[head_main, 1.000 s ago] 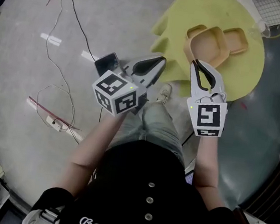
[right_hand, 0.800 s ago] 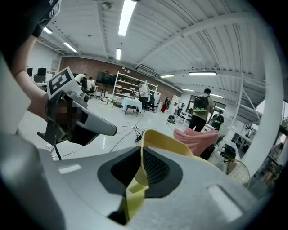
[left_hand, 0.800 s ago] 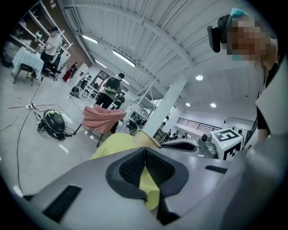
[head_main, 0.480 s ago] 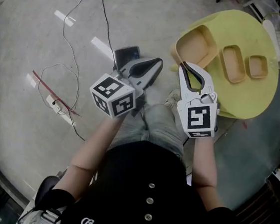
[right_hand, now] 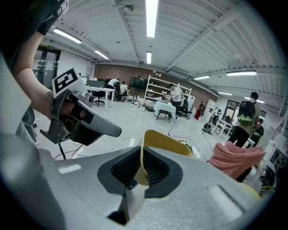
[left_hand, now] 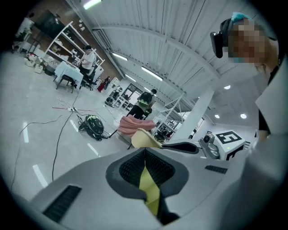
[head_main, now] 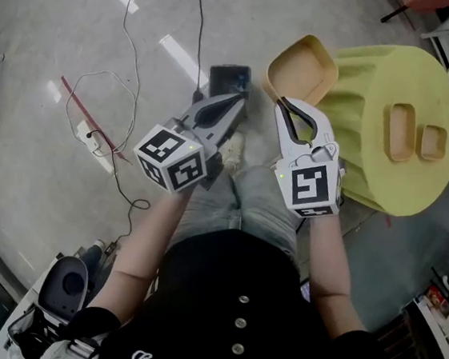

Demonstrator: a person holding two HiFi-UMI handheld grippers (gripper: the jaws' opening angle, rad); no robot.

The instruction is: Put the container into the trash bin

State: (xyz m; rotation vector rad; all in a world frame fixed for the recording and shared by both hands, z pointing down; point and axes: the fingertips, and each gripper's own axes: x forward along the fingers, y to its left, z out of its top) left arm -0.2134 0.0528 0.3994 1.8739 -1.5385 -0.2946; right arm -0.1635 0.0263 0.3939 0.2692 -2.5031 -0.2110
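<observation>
Container (head_main: 302, 67) rim pinched in right gripper (head_main: 282, 103); left gripper (head_main: 237, 102) jaws pressed together, empty; edge-only grip may slip during carrying.

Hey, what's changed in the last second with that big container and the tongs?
The right tongs, shut on the rim of the big container, have carried it leftward off the yellow table. The two small containers stay on the table, and the left tongs stay shut and empty.
</observation>
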